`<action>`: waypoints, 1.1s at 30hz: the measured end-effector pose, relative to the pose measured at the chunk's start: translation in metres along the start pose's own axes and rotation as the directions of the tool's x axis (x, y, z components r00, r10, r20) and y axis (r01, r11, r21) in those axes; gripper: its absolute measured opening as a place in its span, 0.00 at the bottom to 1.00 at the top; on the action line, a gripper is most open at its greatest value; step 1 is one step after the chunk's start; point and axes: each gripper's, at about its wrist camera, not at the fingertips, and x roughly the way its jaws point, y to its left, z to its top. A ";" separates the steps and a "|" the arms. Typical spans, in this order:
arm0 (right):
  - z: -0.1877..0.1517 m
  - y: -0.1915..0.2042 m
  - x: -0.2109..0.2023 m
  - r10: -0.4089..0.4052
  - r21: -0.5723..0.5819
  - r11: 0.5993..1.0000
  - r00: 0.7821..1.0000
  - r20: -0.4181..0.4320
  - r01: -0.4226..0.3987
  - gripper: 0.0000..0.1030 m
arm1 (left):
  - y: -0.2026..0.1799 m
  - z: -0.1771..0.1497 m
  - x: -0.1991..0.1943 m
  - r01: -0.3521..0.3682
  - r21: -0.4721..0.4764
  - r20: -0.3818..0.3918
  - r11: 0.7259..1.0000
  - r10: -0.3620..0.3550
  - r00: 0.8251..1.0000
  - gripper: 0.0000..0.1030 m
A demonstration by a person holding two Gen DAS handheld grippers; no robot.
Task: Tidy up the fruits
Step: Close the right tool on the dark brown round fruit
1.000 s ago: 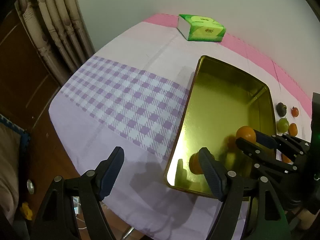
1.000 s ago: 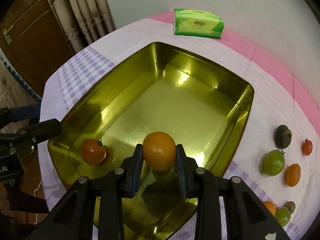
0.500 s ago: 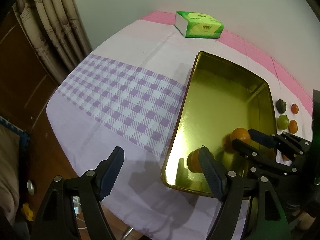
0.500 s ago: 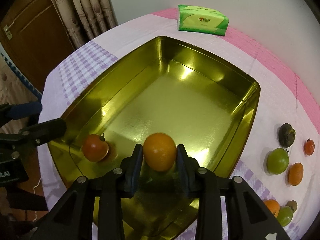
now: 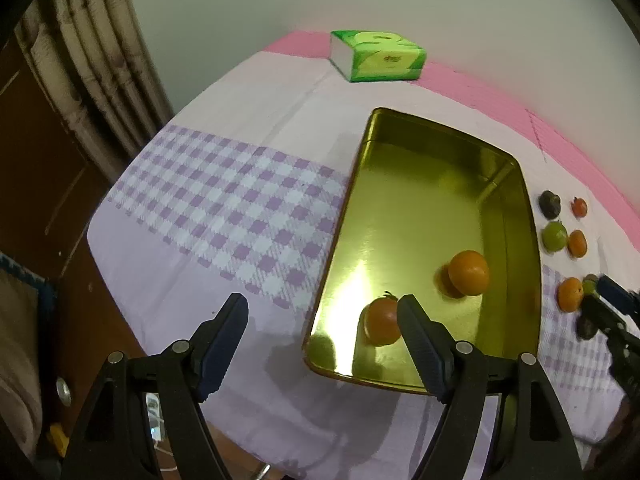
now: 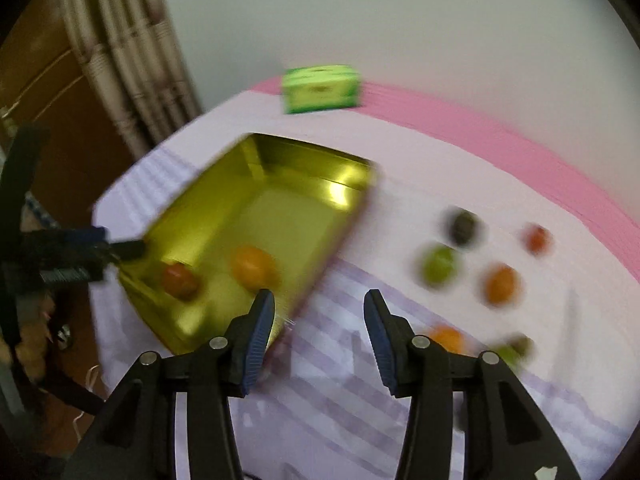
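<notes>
Both wrist cameras look steeply down at the gold tray (image 5: 516, 240), the left from its near-left corner, the right, blurred, from its right side (image 6: 352, 200), sharing it.

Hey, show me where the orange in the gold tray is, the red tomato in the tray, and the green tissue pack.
orange (image 5: 469, 273), left wrist view, middle of its peel
red tomato (image 5: 381, 321), left wrist view, its visible left side
green tissue pack (image 5: 380, 58), left wrist view, top face
</notes>
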 end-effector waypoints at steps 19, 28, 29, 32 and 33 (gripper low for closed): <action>-0.070 -0.077 0.024 -0.102 0.165 0.979 0.989 -0.111 0.119 0.43 | -0.063 -0.006 -0.008 0.083 0.179 -0.011 0.980 -0.082 0.997 0.75; -0.071 -0.075 0.027 -0.125 0.134 0.982 0.988 -0.088 0.136 0.32 | -0.145 -0.008 -0.011 0.185 0.318 -0.046 0.930 -0.180 0.983 0.75; -0.073 -0.079 0.025 -0.132 0.142 0.979 0.987 -0.091 0.144 0.32 | -0.156 -0.009 -0.011 0.208 0.329 -0.053 0.921 -0.202 0.978 0.75; -0.081 -0.098 0.017 -0.151 0.195 0.966 0.983 -0.100 0.168 0.32 | -0.184 -0.012 -0.008 0.249 0.358 -0.073 0.900 -0.239 0.968 0.75; -0.083 -0.105 0.015 -0.166 0.212 0.960 0.981 -0.103 0.184 0.32 | -0.192 -0.012 -0.005 0.259 0.367 -0.083 0.893 -0.246 0.966 0.75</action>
